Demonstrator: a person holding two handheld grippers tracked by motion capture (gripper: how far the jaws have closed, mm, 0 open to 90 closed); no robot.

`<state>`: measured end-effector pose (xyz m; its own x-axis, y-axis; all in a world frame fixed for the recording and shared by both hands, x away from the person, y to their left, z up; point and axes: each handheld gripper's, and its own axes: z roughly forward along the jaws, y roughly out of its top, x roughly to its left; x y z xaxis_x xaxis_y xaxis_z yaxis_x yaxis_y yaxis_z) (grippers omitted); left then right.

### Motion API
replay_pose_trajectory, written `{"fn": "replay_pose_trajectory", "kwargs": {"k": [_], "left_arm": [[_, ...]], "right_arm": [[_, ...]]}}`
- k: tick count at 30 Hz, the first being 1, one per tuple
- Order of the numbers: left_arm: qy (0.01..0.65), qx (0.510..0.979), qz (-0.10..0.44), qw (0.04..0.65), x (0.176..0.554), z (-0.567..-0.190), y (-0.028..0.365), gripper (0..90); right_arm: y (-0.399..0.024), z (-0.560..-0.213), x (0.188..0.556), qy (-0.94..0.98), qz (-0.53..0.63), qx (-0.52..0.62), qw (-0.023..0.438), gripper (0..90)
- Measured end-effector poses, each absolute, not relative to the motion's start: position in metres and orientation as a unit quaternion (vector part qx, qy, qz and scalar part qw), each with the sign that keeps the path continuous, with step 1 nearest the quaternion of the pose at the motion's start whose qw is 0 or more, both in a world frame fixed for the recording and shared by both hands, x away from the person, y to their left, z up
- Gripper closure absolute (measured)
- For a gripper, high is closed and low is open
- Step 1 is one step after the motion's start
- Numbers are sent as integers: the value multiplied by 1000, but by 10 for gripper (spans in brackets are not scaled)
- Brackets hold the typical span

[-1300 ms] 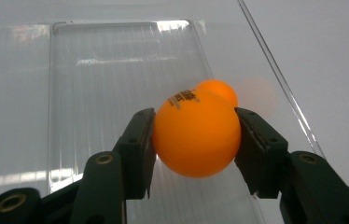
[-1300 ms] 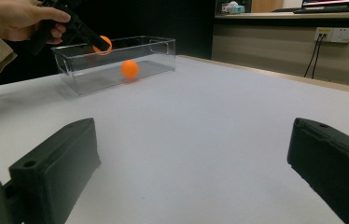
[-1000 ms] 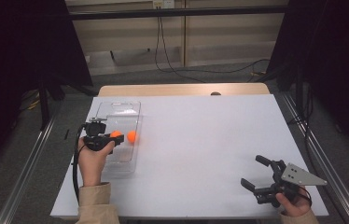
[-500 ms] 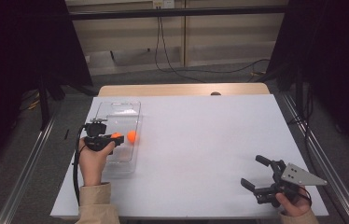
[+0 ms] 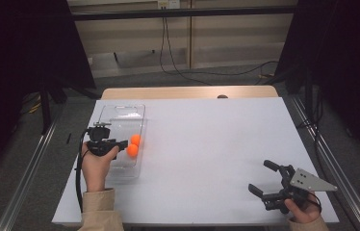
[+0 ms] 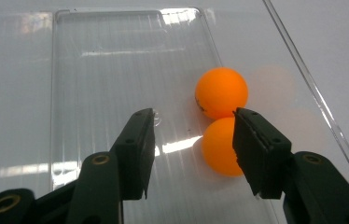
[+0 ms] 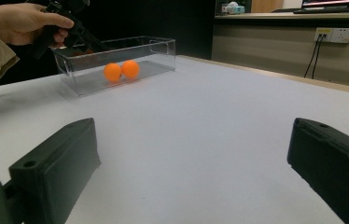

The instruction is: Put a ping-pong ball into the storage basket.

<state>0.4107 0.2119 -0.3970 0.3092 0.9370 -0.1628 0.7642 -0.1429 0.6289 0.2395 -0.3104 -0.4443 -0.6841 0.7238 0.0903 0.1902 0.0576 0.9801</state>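
Now, left claw (image 6: pixel 191 154) above two orange balls (image 6: pixel 221 92) in clear box (image 5: pixel 118 111).
Its jaws stand spread; the nearer ball seems beside the right jaw, not pinched. Right claw (image 5: pixel 265 178) is spread.

no text, label, brand, number or sign can be read anywhere; a small dark mark on the farther orange ball (image 6: pixel 221 92) is too blurred to make out.
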Motion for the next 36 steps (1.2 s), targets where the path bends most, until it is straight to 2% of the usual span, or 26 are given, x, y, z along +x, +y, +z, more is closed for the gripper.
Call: {"fn": "replay_pose_trajectory", "kwargs": {"k": [10,36], "left_arm": [[570,741,145,324,409,-394,212,435],[562,736,162,341,402,-387,213,230]], "right_arm": [[-310,-444,240,692,602,331,221,18],[-308,-443,241,692,603,327,222,18]]}}
